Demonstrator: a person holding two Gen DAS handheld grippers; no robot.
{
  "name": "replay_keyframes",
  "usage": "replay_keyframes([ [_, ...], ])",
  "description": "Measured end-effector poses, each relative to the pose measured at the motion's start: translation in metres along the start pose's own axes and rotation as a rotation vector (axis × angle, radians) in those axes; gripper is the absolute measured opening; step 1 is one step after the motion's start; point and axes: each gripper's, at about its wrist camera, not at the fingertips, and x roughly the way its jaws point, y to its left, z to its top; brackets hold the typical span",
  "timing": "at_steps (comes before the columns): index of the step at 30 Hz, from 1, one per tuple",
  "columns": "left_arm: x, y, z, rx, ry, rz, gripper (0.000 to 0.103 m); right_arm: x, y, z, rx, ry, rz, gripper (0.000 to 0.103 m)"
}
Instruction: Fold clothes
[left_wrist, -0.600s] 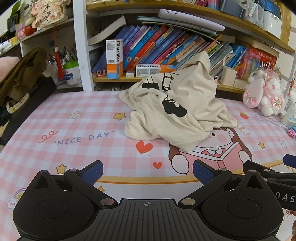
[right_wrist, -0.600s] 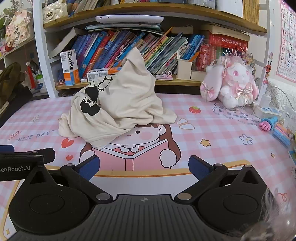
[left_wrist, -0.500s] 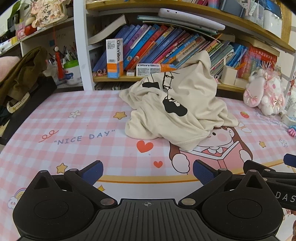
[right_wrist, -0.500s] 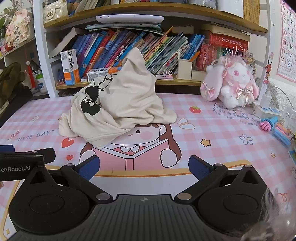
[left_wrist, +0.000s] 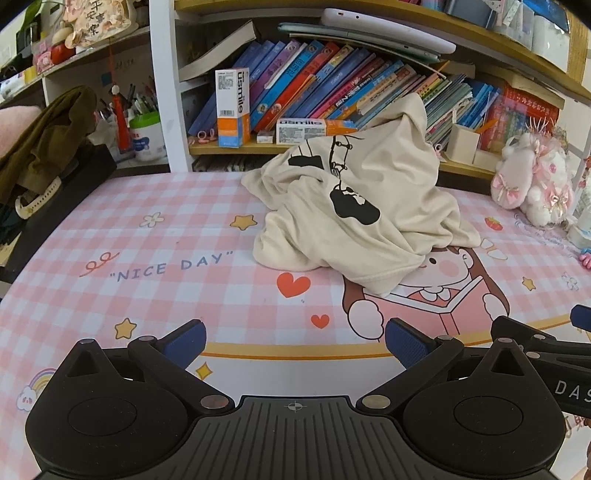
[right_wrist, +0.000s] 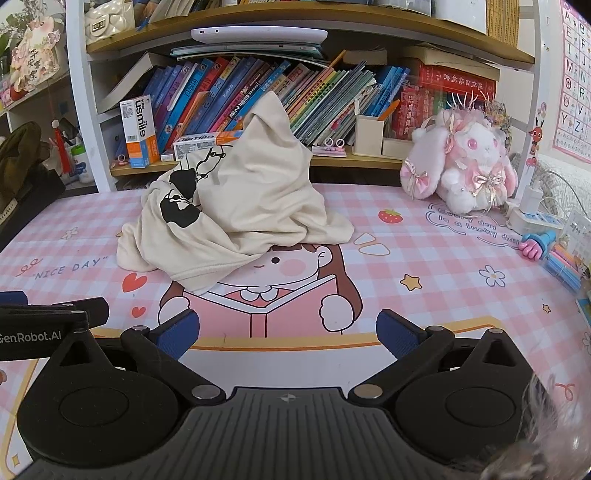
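Cream T-shirt (left_wrist: 354, 218) with black print sits crumpled in a peaked heap mid-table (left_wrist: 166, 236) on pink checked mat, before the bookshelf. Left tongs (left_wrist: 293, 341) and right tongs (right_wrist: 286, 332) spread wide, empty, well short of it.

Setting: a child's study corner in a home. A desk (right_wrist: 443, 295) is wearing a pink checked cartoon mat (left_wrist: 166, 236) reading "NICE DAY", with a drawn girl reading a book. A wooden bookshelf (right_wrist: 369, 162) is standing directly behind, holding a leaning row of colourful children's books (right_wrist: 236, 92) and toothpaste boxes (left_wrist: 232, 107). A pink plush rabbit (right_wrist: 469, 162) is sitting at the desk's far right corner. An alphabet poster (right_wrist: 576, 74) is hanging on the right wall. A cup of pens (left_wrist: 142, 125) is standing on a side shelf at left. A cream printed garment (right_wrist: 236, 206) is lying heaped on the mat.
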Motion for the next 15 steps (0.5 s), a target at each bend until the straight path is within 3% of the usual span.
replay_keyframes([
  [15, 0.0026, -0.0056, 0.0028, 0.003, 0.026, 0.004, 0.103, 0.0033, -0.0021, 0.0003, 0.005, 0.005, -0.002, 0.103],
])
